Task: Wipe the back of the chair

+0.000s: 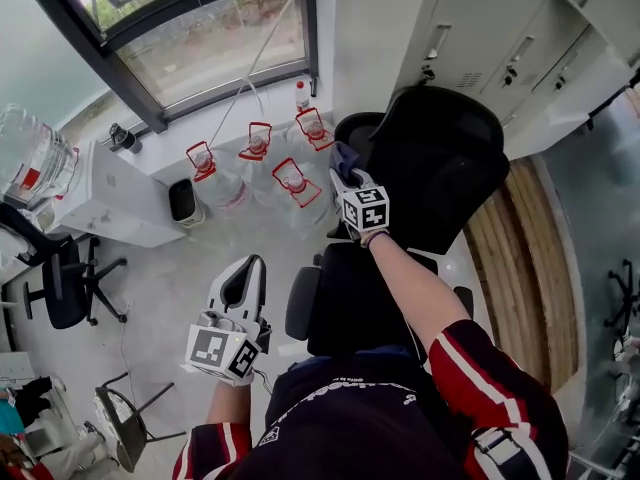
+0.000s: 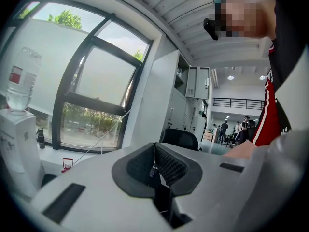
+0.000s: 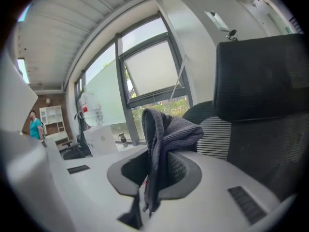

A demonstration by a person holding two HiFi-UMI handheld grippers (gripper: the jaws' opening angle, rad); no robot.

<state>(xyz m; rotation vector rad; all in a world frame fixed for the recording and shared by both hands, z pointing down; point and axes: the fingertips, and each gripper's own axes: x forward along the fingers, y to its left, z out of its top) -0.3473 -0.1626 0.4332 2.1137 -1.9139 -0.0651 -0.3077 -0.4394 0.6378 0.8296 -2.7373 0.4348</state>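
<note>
A black office chair stands in front of me, its tall back and seat in the head view. My right gripper is at the left edge of that back, shut on a dark grey cloth. In the right gripper view the cloth hangs folded out of the jaws, with the mesh chair back and headrest close on the right. My left gripper hangs low on the left, away from the chair. It is shut, with nothing in it.
Several water jugs with red handles stand on the floor below the window. A white water dispenser carries a bottle at the left. Grey lockers line the back right. Another black chair is at far left.
</note>
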